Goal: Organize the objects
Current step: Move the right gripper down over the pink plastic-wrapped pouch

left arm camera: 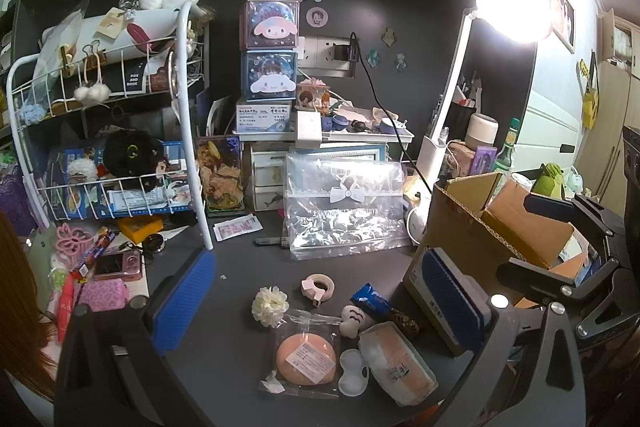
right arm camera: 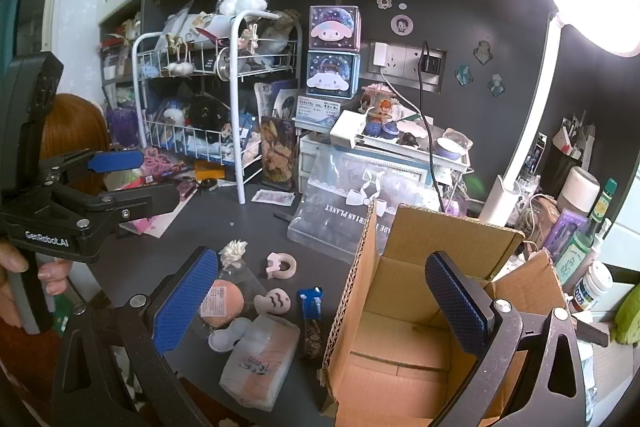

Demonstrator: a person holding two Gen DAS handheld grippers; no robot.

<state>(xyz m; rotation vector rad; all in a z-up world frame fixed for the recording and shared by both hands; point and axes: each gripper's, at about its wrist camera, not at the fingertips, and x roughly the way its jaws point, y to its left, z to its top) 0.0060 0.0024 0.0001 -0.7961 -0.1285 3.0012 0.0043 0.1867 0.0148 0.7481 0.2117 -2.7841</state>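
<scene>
Loose items lie on the dark desk: a peach puff in a clear bag (left arm camera: 306,357) (right arm camera: 221,302), a wrapped white packet (left arm camera: 396,361) (right arm camera: 260,363), a white flower (left arm camera: 270,305) (right arm camera: 234,250), a pink tape roll (left arm camera: 317,285) (right arm camera: 282,264), a beige charm (left arm camera: 353,319) (right arm camera: 273,301) and a blue snack wrapper (left arm camera: 370,297) (right arm camera: 310,301). An open, empty cardboard box (right arm camera: 404,347) (left arm camera: 492,227) stands on the right. My left gripper (left arm camera: 320,303) is open above the items. My right gripper (right arm camera: 328,303) is open over the box's left wall.
A white wire rack (left arm camera: 100,147) full of toys stands at the back left. A clear bow pouch (left arm camera: 344,203), stacked character boxes (left arm camera: 269,51) and small drawers line the back. A lit desk lamp (left arm camera: 512,7) and bottles (right arm camera: 576,251) stand on the right. A pink camera (left arm camera: 118,265) lies left.
</scene>
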